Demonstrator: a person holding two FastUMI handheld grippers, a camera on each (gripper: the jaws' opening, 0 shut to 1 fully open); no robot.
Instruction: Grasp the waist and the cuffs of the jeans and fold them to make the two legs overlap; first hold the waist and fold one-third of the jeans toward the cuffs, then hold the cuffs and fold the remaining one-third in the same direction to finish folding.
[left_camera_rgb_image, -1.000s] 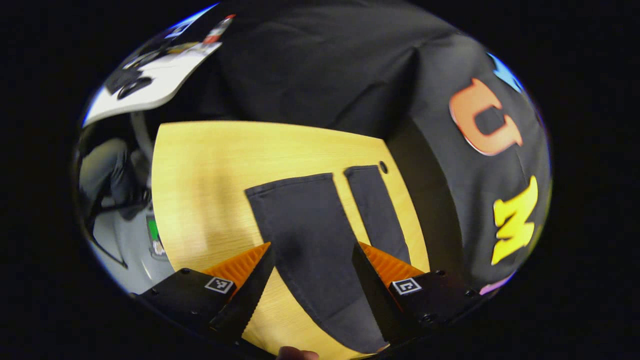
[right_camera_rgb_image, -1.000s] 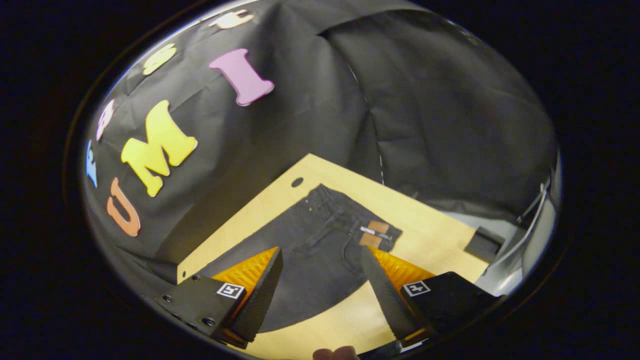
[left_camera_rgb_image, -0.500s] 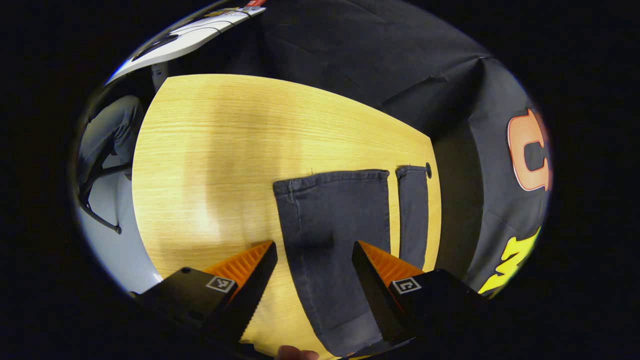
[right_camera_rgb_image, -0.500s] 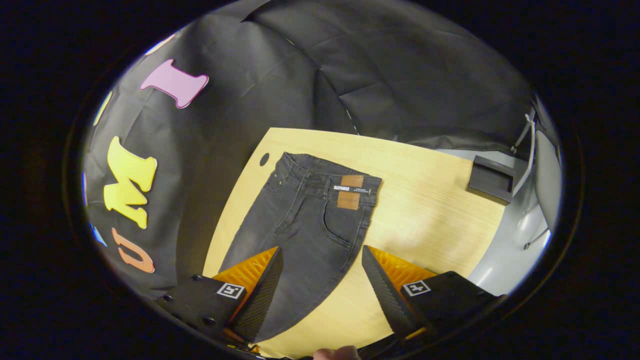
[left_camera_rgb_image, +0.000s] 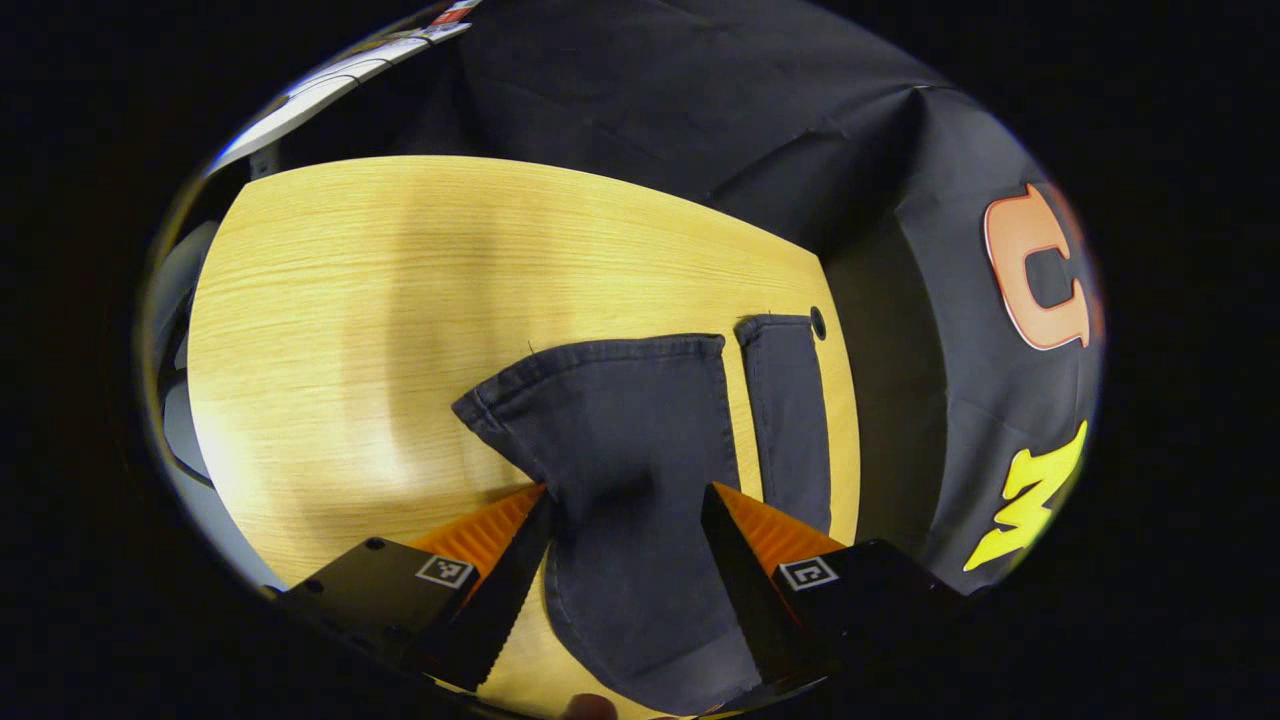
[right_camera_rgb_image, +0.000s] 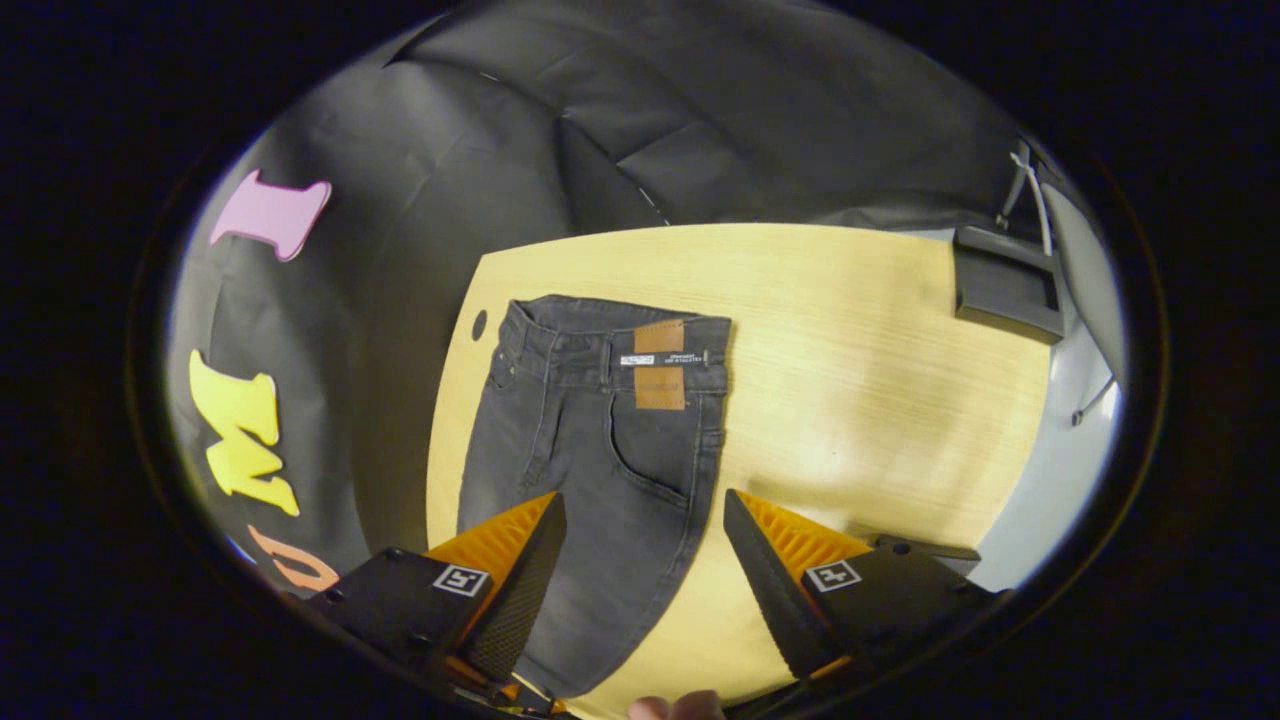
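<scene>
Dark grey jeans (right_camera_rgb_image: 590, 450) lie flat on the wooden table (right_camera_rgb_image: 850, 350). In the right gripper view the waist (right_camera_rgb_image: 600, 325), with a brown patch (right_camera_rgb_image: 660, 365), lies at the far end. My right gripper (right_camera_rgb_image: 642, 498) hovers open over the thigh. In the left gripper view the two legs run away from me, the wide near leg (left_camera_rgb_image: 620, 440) beside the narrow far leg (left_camera_rgb_image: 790, 410). The near leg's cuff (left_camera_rgb_image: 600, 355) is skewed, its left corner pulled out. My left gripper (left_camera_rgb_image: 625, 495) stands open astride this leg, low over it.
A small round hole (left_camera_rgb_image: 818, 322) marks the table by the far cuff, and another hole (right_camera_rgb_image: 479, 324) sits by the waist. A dark box (right_camera_rgb_image: 1005, 285) stands beyond the table's right edge. The booth's black cloth wall runs close along the jeans' far side.
The near leg's cuff was straight and is now skewed, with its left corner pulled out. The right gripper has swung until the waist lies straight ahead. Both grippers stay open.
</scene>
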